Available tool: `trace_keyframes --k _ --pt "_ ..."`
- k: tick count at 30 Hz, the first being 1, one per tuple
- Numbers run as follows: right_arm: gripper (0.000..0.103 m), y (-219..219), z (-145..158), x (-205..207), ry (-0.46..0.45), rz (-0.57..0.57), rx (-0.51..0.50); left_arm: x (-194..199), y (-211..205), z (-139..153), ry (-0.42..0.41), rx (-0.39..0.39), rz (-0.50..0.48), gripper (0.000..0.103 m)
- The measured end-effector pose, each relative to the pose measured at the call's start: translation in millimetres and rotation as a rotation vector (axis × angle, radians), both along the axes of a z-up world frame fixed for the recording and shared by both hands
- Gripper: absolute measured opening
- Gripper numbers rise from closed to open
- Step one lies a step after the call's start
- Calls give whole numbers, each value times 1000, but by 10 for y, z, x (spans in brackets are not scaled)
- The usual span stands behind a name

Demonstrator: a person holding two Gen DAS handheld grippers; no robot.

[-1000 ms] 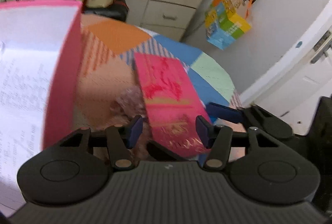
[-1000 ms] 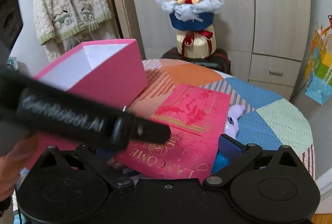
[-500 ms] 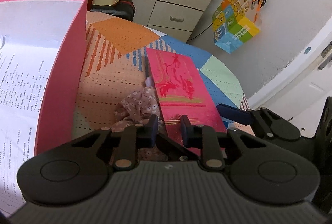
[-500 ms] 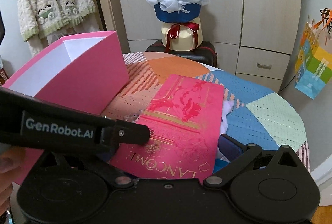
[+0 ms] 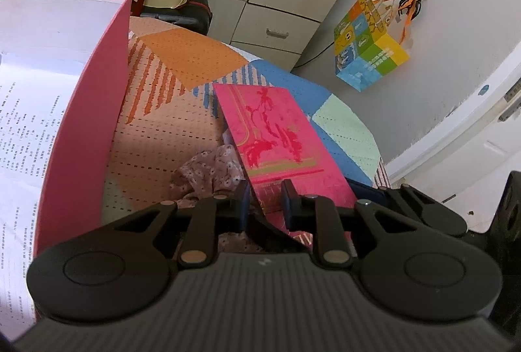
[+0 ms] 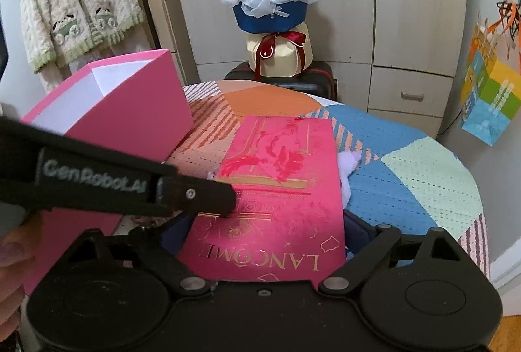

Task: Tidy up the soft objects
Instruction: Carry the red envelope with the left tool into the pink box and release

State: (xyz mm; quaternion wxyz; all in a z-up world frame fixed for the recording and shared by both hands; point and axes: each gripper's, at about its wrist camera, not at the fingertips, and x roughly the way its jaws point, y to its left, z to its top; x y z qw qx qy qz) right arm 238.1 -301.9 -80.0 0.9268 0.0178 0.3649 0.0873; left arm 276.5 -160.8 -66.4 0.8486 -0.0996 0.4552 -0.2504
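The left tool [image 5: 266,201] has its jaws drawn close on the near left edge of the red bag [image 5: 276,137], which lies tilted on the patchwork counter [image 5: 182,59]. The right tool [image 6: 260,231] has just been narrowing, jaws wide on either side of the bag's near end; whether its pads touch seems doubtful, since the bag hides them. A floral cloth [image 5: 208,171] is bunched just left of the bag, partly under it. A pale plush [image 6: 346,171] peeks from the bag's right edge, mostly hidden. The pink box [image 6: 136,104] stands open at left, cut off.
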Motion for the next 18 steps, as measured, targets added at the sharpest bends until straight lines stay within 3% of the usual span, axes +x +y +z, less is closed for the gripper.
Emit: trace_keyframes --k 10,18 --pt "95 -3 140 -187 -64 -14 -3 -165 80 78 -35 -78 -2 20" --pt "95 69 262 -506 -121 -23 7 -531 203 204 -94 -134 8 20"
